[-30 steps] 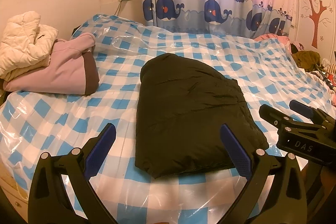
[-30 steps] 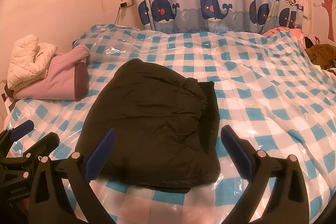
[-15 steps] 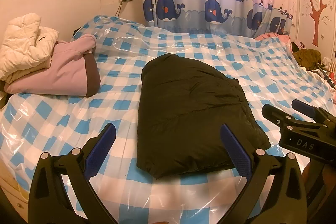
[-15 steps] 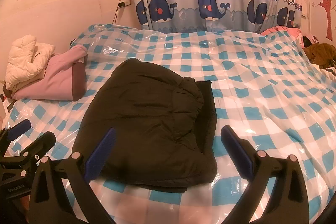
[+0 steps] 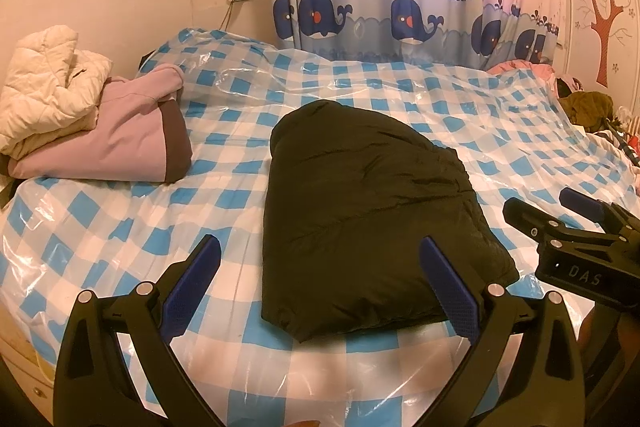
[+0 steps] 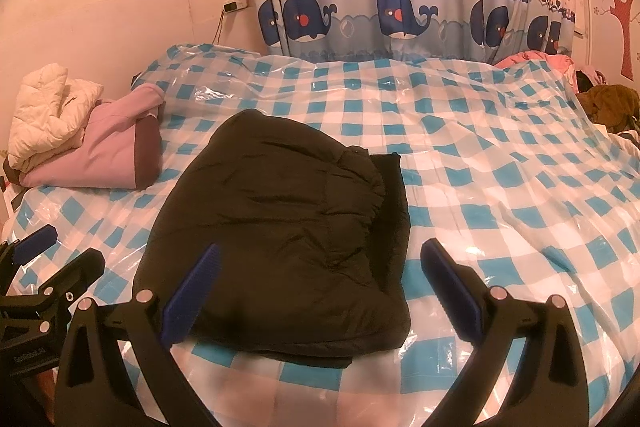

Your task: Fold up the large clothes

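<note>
With both the left claw (image 5: 320,281) and right claw (image 6: 318,285) gaping wide and holding nothing, the folded black puffer jacket (image 6: 280,239) is lying soft, light and probably slippery, likely best pinched at its near hem.

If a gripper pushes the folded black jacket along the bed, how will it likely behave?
The black jacket looks puffy and quilted, so it is probably light and floppy and would squash rather than hold shape. The glossy plastic cover beneath it suggests it may slide easily, perhaps unfolding.
</note>
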Demonstrator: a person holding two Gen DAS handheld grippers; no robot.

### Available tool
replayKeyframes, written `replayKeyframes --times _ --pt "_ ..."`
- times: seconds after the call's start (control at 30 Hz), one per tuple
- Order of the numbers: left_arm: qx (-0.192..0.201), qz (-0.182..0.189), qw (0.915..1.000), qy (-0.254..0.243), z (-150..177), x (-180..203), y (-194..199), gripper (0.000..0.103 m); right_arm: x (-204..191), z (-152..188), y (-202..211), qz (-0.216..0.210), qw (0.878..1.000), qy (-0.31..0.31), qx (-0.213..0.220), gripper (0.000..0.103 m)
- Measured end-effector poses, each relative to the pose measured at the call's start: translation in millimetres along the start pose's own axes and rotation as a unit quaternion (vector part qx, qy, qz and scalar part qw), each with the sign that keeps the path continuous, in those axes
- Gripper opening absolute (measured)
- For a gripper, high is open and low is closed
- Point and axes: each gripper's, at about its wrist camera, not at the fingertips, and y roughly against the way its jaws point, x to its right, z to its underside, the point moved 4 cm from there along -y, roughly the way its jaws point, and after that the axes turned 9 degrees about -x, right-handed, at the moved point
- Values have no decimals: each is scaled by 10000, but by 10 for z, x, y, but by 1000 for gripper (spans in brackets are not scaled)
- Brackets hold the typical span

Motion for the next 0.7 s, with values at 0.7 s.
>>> replayKeyframes --times 0.7 --pt "-16 -1 10000 -10 0 22 12 96 34 -7 -7 -28 10000 -3 -18 96"
